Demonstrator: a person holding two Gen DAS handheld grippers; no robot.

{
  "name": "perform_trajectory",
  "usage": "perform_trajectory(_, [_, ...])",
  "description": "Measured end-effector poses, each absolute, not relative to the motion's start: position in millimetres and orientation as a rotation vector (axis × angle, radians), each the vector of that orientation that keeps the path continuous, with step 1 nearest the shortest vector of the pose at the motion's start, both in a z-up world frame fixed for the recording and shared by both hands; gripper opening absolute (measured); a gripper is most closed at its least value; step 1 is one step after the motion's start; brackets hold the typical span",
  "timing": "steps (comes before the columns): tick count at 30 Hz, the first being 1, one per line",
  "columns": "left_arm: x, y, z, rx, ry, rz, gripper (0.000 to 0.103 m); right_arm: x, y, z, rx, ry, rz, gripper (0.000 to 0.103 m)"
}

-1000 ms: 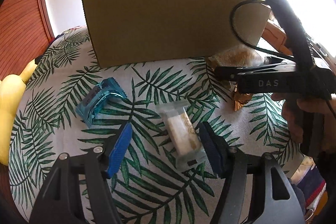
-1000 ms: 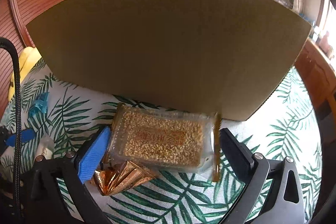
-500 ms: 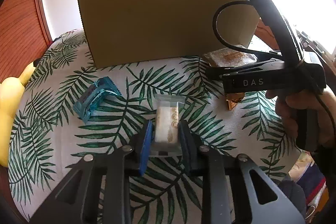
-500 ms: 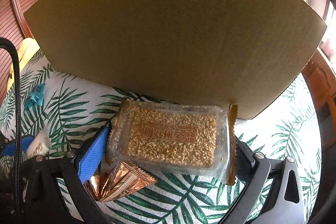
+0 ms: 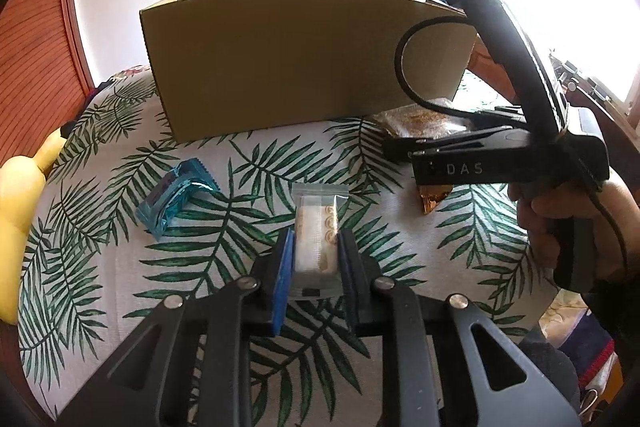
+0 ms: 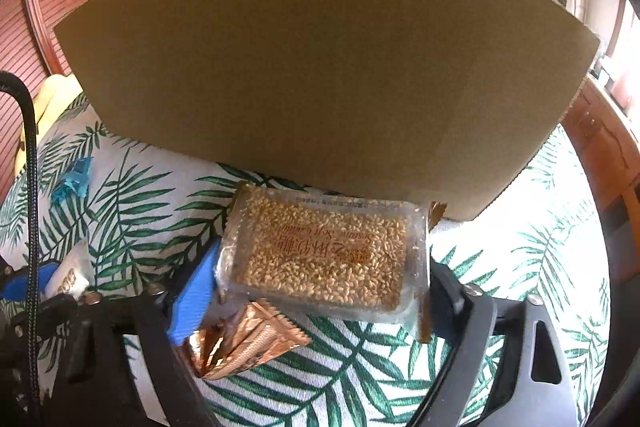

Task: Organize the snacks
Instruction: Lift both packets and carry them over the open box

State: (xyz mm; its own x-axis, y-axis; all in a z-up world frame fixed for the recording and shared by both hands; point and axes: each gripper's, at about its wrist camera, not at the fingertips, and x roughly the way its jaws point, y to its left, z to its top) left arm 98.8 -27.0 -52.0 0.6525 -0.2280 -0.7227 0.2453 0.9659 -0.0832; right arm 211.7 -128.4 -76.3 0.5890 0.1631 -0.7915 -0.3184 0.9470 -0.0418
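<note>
Left gripper [image 5: 314,253]: fingers clenched on the clear wafer pack [image 5: 318,227], low over the leaf-print bench [image 5: 200,243]. Right gripper [image 6: 320,275]: fingers closing, pads against both ends of the sesame bar [image 6: 328,255], just before the box [image 6: 320,67]. Blue packet [image 5: 176,197] lies left; gold wrapper [image 6: 248,343] beneath the bar.

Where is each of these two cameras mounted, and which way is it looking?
Left wrist: on the left gripper, looking down its fingers, shut on the white snack packet; the person's other hand shows too.
Right wrist: on the right gripper, its jaws closing around the sesame candy pack; no hand shows.
Both share: cardboard box, blue wrapper, gold wrapper, leaf-print cloth.
</note>
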Motion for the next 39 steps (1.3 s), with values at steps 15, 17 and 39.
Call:
perform_trajectory(15, [97.0,-32.4,-42.6,0.004,0.787,-0.292,0.02,173.2,-144.0,-65.9,-0.151,0.842,0.315,0.085])
perform_trajectory(17, [97.3,-32.4,-41.4,-0.001,0.783,-0.293,0.02,167.4,-146.5,-61.7,-0.143,0.83,0.32,0.085])
perform_trajectory(39, [103.8,-26.8,-6.1,-0.048,0.699,-0.285,0.02,129.7,-179.4,-8.1,-0.096,0.718,0.332,0.085])
